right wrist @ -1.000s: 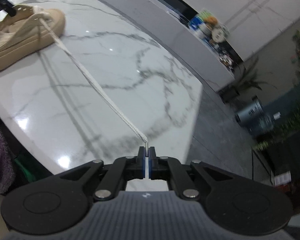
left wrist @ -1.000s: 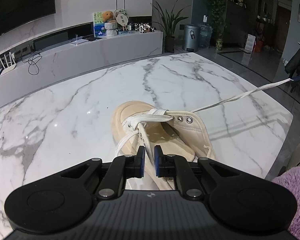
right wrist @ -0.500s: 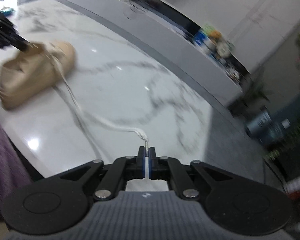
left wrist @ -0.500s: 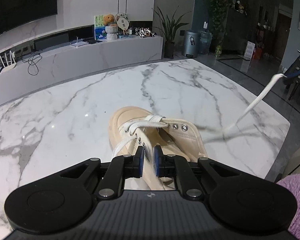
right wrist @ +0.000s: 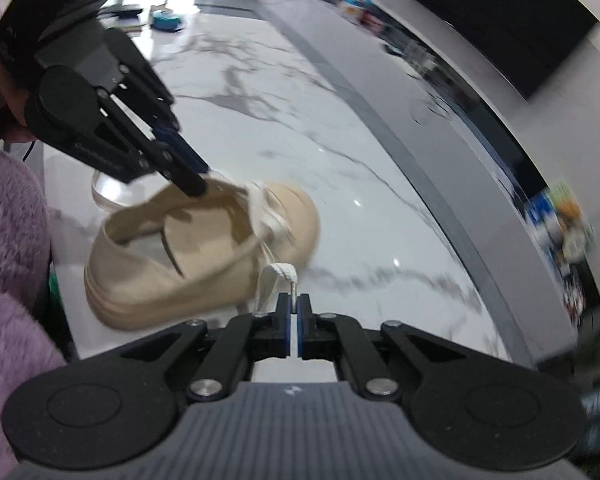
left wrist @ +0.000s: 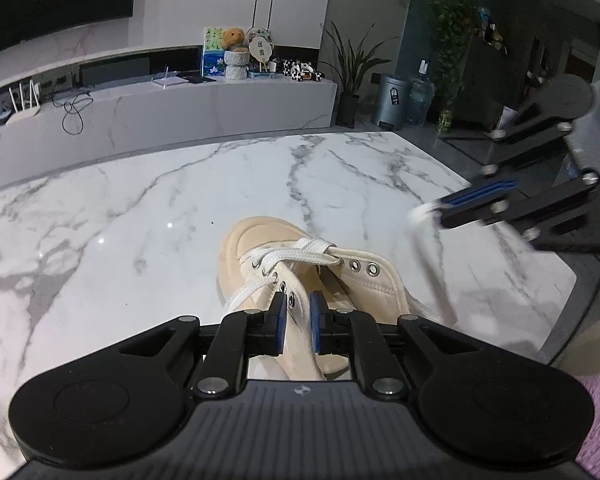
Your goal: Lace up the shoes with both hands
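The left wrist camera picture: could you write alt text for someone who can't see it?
A beige shoe with a white lace through its front eyelets sits on a marble table, and the left gripper pinches the shoe's eyelet edge from below. At the right, the right gripper holds the lace's end, blurred, above the table.

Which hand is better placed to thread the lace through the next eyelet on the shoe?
Right. The right gripper is already shut on the lace tip and sits close to the shoe. The left gripper is busy pinching the shoe's eyelet flap, steadying it.
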A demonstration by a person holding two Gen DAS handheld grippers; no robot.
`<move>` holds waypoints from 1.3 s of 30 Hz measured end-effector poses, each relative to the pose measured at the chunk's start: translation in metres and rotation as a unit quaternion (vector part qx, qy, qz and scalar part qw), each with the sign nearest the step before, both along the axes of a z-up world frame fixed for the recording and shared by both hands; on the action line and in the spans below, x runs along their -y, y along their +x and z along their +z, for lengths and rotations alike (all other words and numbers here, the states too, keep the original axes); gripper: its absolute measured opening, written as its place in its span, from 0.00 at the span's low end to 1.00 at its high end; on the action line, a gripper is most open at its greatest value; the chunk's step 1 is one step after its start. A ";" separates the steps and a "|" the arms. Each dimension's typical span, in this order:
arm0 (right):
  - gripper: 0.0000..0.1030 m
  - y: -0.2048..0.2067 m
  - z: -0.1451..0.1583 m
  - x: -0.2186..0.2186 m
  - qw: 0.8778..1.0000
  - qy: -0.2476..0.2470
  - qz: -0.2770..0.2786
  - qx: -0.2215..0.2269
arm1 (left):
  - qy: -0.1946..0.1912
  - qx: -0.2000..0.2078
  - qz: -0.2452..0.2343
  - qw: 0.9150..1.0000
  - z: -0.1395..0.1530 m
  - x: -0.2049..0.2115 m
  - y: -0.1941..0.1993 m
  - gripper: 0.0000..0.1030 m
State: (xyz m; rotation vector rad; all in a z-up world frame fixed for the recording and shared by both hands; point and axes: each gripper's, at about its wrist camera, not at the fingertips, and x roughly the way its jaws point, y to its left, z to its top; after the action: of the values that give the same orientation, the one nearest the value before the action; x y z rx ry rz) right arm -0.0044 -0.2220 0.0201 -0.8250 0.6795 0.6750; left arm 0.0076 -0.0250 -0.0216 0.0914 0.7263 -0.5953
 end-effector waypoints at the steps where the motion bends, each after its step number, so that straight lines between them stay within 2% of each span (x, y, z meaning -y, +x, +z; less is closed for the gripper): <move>1: 0.03 0.005 -0.003 -0.007 1.000 -0.001 0.012 -0.001 | -0.001 -0.002 0.001 1.000 -0.001 0.000 0.000 0.09; 6: 0.03 0.025 -0.014 -0.035 0.999 0.011 0.042 -0.008 | -0.003 -0.006 0.004 1.000 -0.003 -0.002 0.000 0.09; 10: 0.05 0.036 -0.026 -0.046 0.999 0.021 0.044 -0.015 | -0.006 -0.007 0.005 1.000 -0.003 -0.002 0.000 0.09; 13: 0.11 0.042 -0.031 -0.048 0.999 0.040 0.031 -0.021 | -0.007 -0.008 0.005 1.000 -0.004 -0.003 0.003 0.09; 15: 0.30 0.045 -0.032 -0.046 0.998 0.058 0.019 -0.023 | -0.007 -0.009 0.006 1.000 -0.004 -0.003 0.003 0.09; 16: 0.33 0.045 -0.031 -0.045 0.997 0.067 0.011 -0.024 | -0.007 -0.009 0.006 1.000 -0.004 -0.003 0.004 0.09; 22: 0.32 0.042 -0.032 -0.039 0.993 0.106 -0.006 -0.046 | -0.007 -0.007 0.006 1.000 -0.004 -0.003 0.005 0.09; 27: 0.32 0.024 -0.040 -0.049 0.998 0.052 0.035 -0.016 | -0.008 -0.005 0.008 1.000 -0.004 -0.003 0.005 0.08; 31: 0.30 0.012 -0.053 -0.063 0.996 -0.024 0.070 0.039 | -0.012 -0.009 0.011 1.000 -0.003 -0.006 0.005 0.07; 35: 0.16 -0.001 -0.065 -0.071 0.986 -0.092 0.110 0.091 | -0.021 -0.015 0.013 1.000 -0.003 -0.010 0.006 0.07; 37: 0.14 -0.007 -0.069 -0.074 0.978 -0.119 0.126 0.113 | -0.025 -0.018 0.014 0.999 -0.004 -0.011 0.007 0.07; 38: 0.10 -0.010 -0.071 -0.075 0.975 -0.130 0.133 0.122 | -0.028 -0.020 0.014 0.999 -0.003 -0.012 0.007 0.07; 39: 0.01 -0.011 -0.071 -0.075 0.974 -0.133 0.135 0.123 | -0.032 -0.022 0.014 0.999 -0.003 -0.013 0.006 0.07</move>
State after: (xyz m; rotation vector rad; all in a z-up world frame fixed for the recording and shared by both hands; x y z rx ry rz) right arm -0.0150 -0.1473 -0.0512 -1.2432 0.4401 0.7186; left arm 0.0140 -0.0123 -0.0248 0.0085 0.7484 -0.5945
